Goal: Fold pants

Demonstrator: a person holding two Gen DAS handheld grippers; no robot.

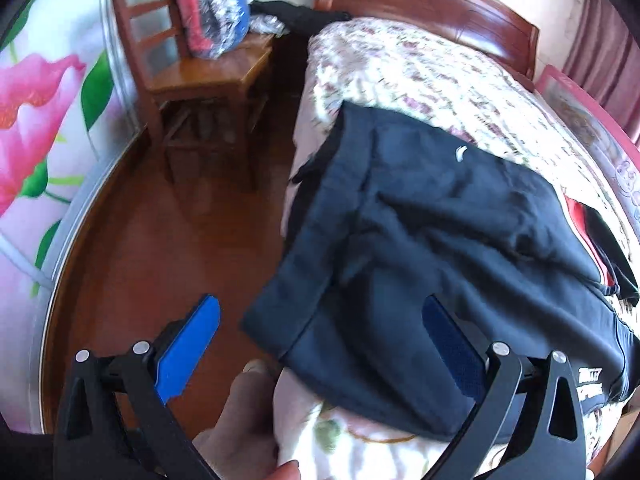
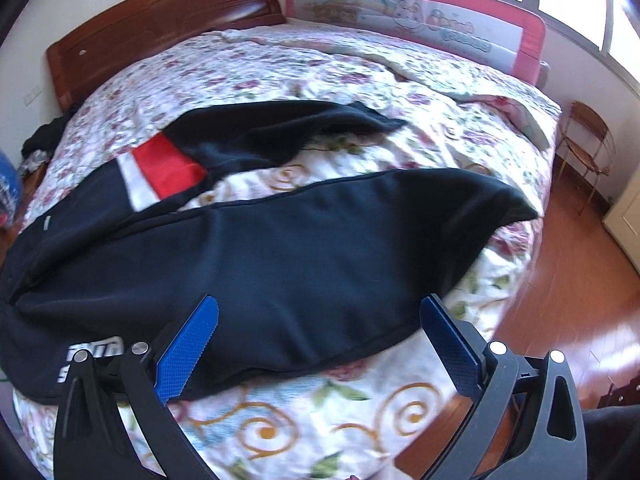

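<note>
Navy soft pants [image 2: 280, 248] lie rumpled along the near edge of the floral quilt [image 2: 320, 68], waist end drooping off the corner. Both my grippers, left [image 1: 320, 344] & right [image 2: 318, 344], gape wide, holding nothing.

Bed [image 2: 360, 68] carries a floral quilt and a dark wooden headboard [image 2: 160, 12] at 11 o'clock in the right wrist view. A pink guard rail [image 2: 416, 12] runs along the far edge at 1 o'clock. A wooden chair [image 1: 200, 76] stands at 11 o'clock in the left wrist view, with a plastic-wrapped bundle [image 1: 212, 4] on its seat (contents unclear). Floor is reddish wood [image 1: 152, 248].
</note>
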